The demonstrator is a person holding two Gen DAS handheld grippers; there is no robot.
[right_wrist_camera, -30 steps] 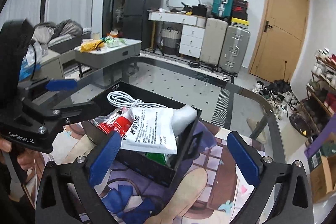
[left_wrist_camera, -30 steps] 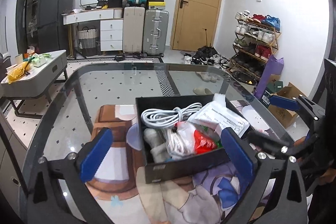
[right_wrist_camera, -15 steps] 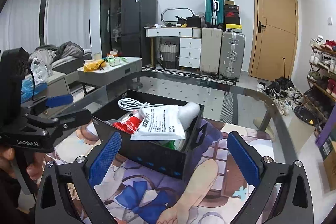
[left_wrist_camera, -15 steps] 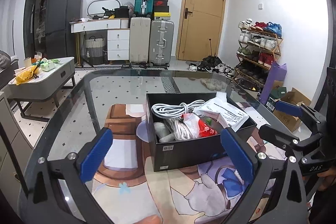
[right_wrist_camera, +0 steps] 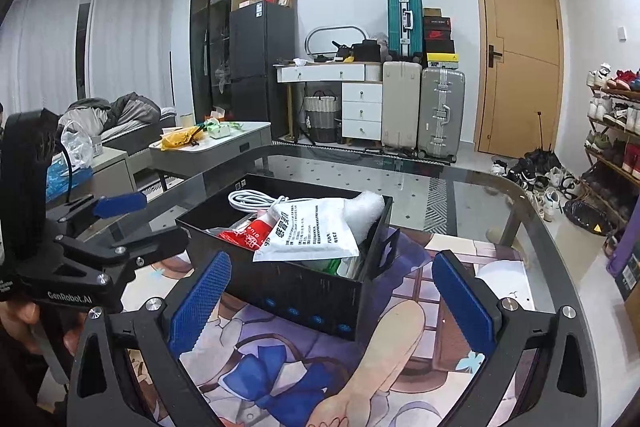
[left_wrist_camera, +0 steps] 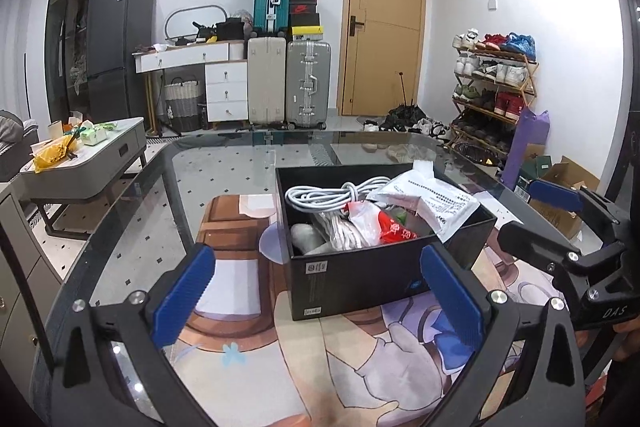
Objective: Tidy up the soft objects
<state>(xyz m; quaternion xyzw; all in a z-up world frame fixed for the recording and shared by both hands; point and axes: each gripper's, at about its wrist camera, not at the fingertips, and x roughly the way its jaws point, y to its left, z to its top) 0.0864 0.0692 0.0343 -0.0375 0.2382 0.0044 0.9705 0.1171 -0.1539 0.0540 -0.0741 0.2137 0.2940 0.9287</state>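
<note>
Both my claws — left claw [left_wrist_camera: 320,291] and right claw [right_wrist_camera: 332,291] — gape wide, holding nothing, near the full black box [left_wrist_camera: 360,275] on the picture mat [left_wrist_camera: 248,359].

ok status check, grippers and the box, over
Left gripper open, empty. Right gripper open, empty. Black box full, on the mat, untouched. Nothing in the way.

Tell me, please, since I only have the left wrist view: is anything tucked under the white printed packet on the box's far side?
Observer: Yes, a green packet lies beneath the white packet, inside the black box.
Operator: Thank you. Does the box wall on that side carry any markings?
Observer: It does. A row of small blue marks runs along its lower part.
</note>
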